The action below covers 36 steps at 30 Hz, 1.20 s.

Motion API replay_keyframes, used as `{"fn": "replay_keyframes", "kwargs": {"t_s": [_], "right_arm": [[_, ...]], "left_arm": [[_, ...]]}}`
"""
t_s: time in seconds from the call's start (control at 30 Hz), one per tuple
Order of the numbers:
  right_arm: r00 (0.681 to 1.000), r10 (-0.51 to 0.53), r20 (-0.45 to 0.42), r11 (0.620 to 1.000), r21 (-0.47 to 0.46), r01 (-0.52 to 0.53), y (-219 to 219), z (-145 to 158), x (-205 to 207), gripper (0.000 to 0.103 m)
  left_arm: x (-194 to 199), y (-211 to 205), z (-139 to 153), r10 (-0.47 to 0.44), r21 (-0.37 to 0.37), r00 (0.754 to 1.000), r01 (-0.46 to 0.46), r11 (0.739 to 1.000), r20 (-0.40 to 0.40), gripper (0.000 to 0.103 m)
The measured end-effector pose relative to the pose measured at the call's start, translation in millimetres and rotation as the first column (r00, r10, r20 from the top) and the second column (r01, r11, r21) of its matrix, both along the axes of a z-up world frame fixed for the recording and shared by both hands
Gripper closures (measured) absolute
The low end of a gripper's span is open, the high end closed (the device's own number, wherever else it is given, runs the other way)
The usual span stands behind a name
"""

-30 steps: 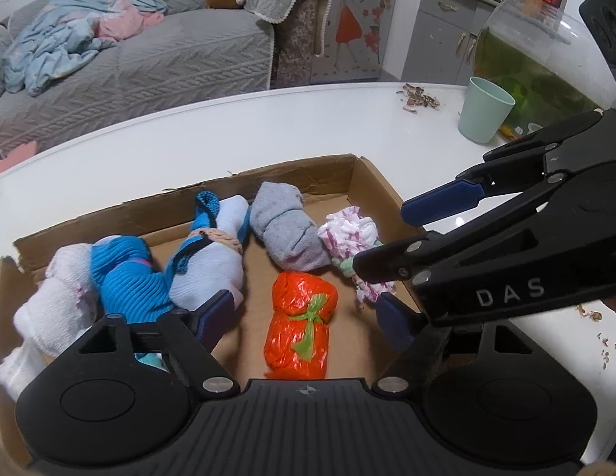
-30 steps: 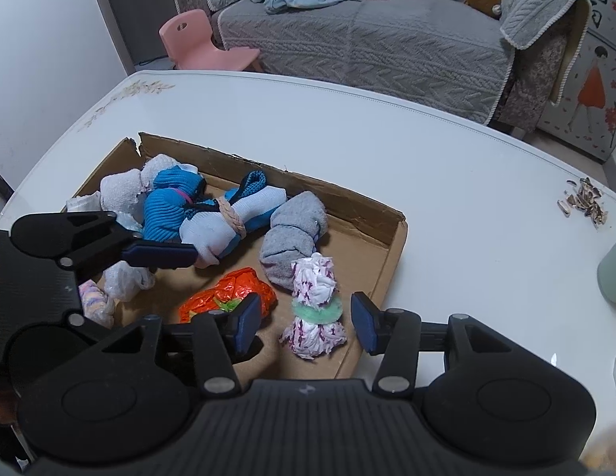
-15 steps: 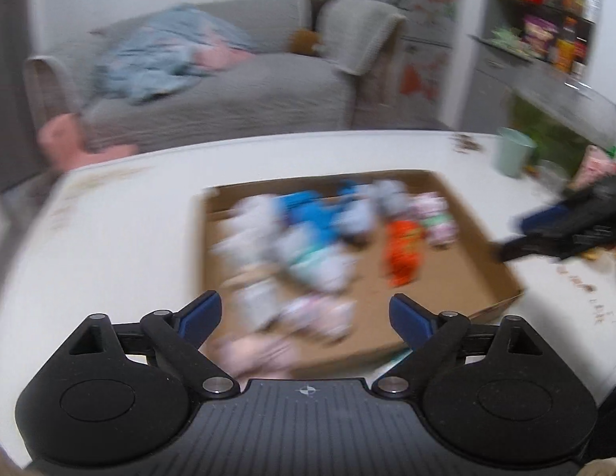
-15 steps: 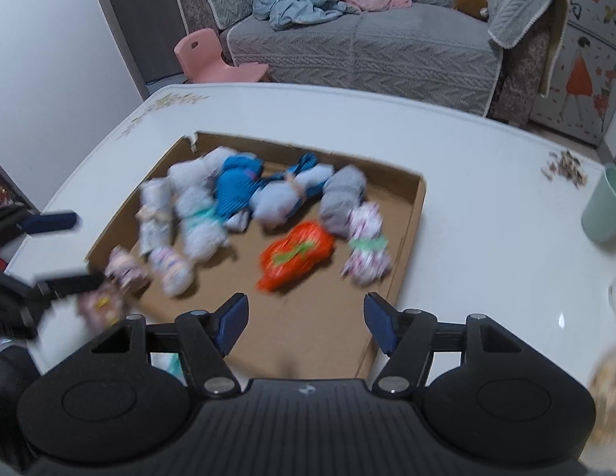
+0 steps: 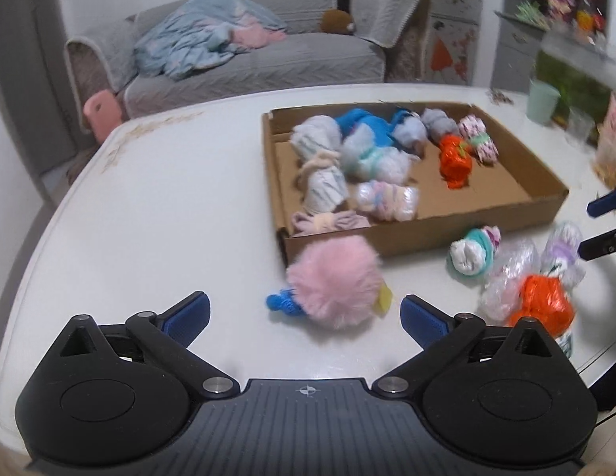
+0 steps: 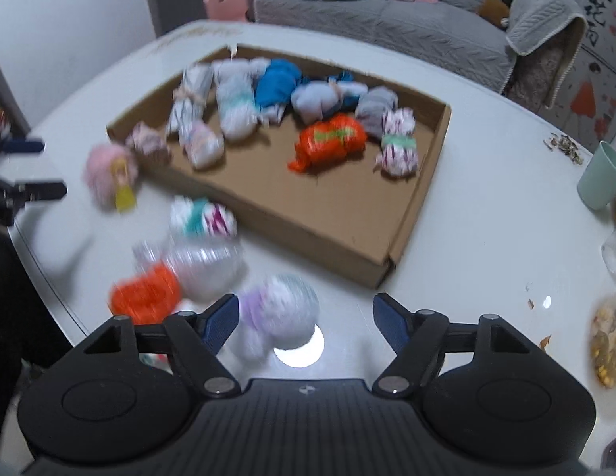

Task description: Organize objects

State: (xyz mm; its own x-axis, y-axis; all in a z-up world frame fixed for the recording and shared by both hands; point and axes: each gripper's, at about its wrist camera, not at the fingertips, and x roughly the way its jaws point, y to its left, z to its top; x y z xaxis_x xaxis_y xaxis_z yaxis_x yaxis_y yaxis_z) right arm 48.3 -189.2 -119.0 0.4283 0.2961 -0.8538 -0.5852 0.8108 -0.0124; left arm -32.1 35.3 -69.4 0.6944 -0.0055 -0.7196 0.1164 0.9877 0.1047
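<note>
Both claws are spread wide and hold nothing. The left gripper (image 5: 304, 315) hangs over the glossy white table (image 5: 157, 198), its blue ribbed pads (image 5: 189, 313) flanking but clear of a fluffy pink pompom toy (image 5: 333, 281) that lies just outside the near corner of the shallow cardboard box (image 5: 427, 234). The right gripper (image 6: 306, 319) is likewise released, its left pad just beside a blurred white-and-lilac sock bundle (image 6: 282, 311) on the table; whether they touch cannot be told. Beside that bundle, outside the box's near wall, lie a crinkly orange bundle (image 6: 145, 291), a clear shiny plastic-wrapped one (image 6: 205, 265) and a white-and-teal rolled sock (image 6: 201, 218). Inside the box sit more soft knotted rolls: a bright blue one (image 6: 274, 83), a grey one (image 6: 377, 109), an orange one with a green tie (image 6: 332, 141) and a pink-speckled one (image 6: 399, 141).
</note>
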Motion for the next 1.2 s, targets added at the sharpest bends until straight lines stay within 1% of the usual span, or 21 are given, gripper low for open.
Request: {"fn": "replay_keyframes", "kwargs": {"t_s": [0.07,0.13,0.27,0.4,0.47,0.57,0.67,0.7,0.73,0.83,0.93,1.03,1.1,1.2], "right_arm": [[1.0,0.015,-0.007,1.0,-0.012,-0.015,-2,-5,-2,0.034],[0.999,0.043,-0.005,0.999,-0.018,-0.043,1,-7,-6,0.034],[0.994,0.113,-0.001,0.993,-0.018,-0.113,14,-8,-11,0.034],[0.989,0.146,-0.006,0.989,-0.037,-0.146,20,-13,-9,0.035],[0.987,0.158,-0.01,0.987,-0.04,-0.158,22,-17,-7,0.037],[0.983,0.183,-0.007,0.982,-0.051,-0.183,27,-20,-5,0.039],[0.979,0.202,-0.003,0.977,-0.061,-0.202,32,-23,-5,0.042],[0.979,0.206,-0.003,0.976,-0.068,-0.206,33,-23,-4,0.044],[0.978,0.208,-0.007,0.976,-0.072,-0.208,33,-24,-3,0.043],[0.978,0.209,-0.011,0.975,-0.075,-0.209,33,-25,-3,0.045],[0.978,0.206,-0.02,0.977,-0.059,-0.207,32,-23,-3,0.047],[0.98,0.199,-0.029,0.978,-0.06,-0.2,30,-21,-3,0.048],[0.98,0.195,-0.03,0.978,-0.062,-0.197,29,-18,-3,0.048],[0.984,0.177,-0.014,0.982,-0.059,-0.178,24,-9,-5,0.048]], "left_arm": [[5,-7,-5,-0.036,0.037,0.999,0.035,0.999,0.008,0.0],[11,-9,-11,-0.055,0.05,0.998,0.055,0.997,-0.001,0.0],[29,-11,-24,-0.078,0.017,0.996,0.079,0.997,-0.051,0.001],[40,-13,-29,-0.089,-0.005,0.993,0.089,0.996,-0.077,0.001],[42,-13,-31,-0.103,-0.029,0.991,0.1,0.995,-0.09,0.002],[44,-14,-34,-0.124,-0.082,0.986,0.115,0.99,-0.112,0.008],[48,-14,-38,-0.129,-0.116,0.983,0.113,0.987,-0.134,0.017],[49,-13,-39,-0.132,-0.13,0.982,0.114,0.985,-0.137,0.027],[50,-13,-39,-0.135,-0.147,0.98,0.114,0.983,-0.143,0.036],[49,-13,-38,-0.145,-0.165,0.979,0.122,0.979,-0.14,0.044],[46,-13,-37,-0.143,-0.171,0.98,0.118,0.978,-0.137,0.05],[43,-11,-33,-0.137,-0.178,0.982,0.112,0.978,-0.134,0.051],[40,-10,-29,-0.135,-0.169,0.983,0.112,0.979,-0.128,0.051],[34,-6,-18,-0.126,-0.171,0.986,0.106,0.98,-0.112,0.051]]}}
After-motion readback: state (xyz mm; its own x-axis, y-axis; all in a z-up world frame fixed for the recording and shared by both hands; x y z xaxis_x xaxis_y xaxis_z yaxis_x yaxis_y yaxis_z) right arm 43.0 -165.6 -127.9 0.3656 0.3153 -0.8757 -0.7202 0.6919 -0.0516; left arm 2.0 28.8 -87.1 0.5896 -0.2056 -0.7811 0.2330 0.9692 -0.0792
